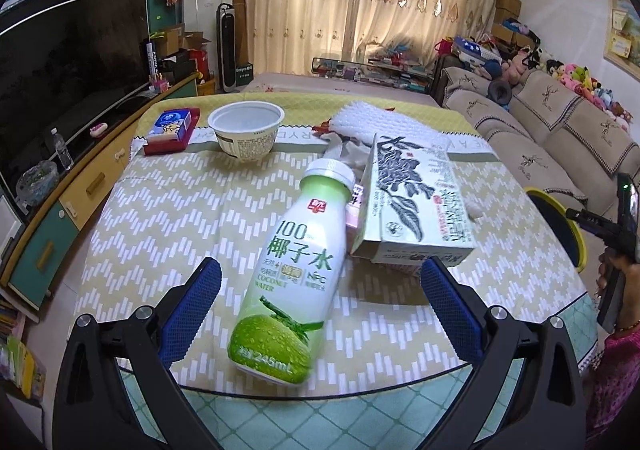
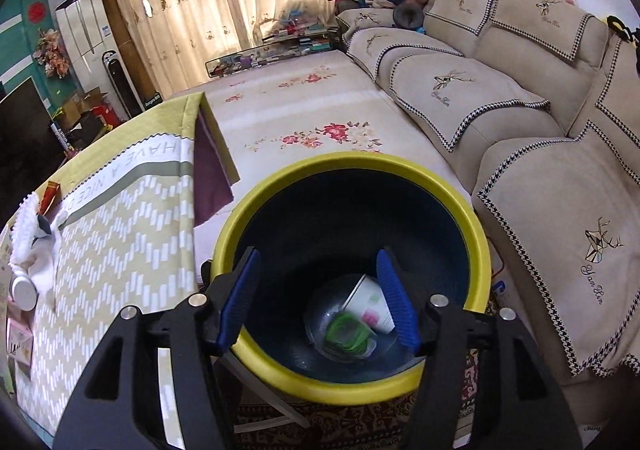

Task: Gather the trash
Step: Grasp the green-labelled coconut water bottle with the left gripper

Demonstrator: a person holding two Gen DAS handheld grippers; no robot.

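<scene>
Green-and-white, one bottle point(image 1: 287, 282) lay on the worktop point(image 1: 168, 217) between my left gripper point(image 1: 318, 300)'s wide fingers, untouched. I counted one carton point(image 1: 412, 201), one bowl point(image 1: 246, 131), one red box point(image 1: 172, 129). My right gripper point(image 2: 318, 300), fingers wide and empty, hovered over the yellow-rimmed bin point(image 2: 476, 246) beside the sofa point(image 2: 520, 121), holding one cup point(image 2: 370, 304) and a green wrapper point(image 2: 348, 334).

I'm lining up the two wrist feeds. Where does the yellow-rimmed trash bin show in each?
Left wrist: yellow-rimmed trash bin at the right edge, beyond the table, mostly cut off.
Right wrist: bin at lower centre, directly below the open right gripper.
Shared landmark: the chevron tablecloth.
</scene>
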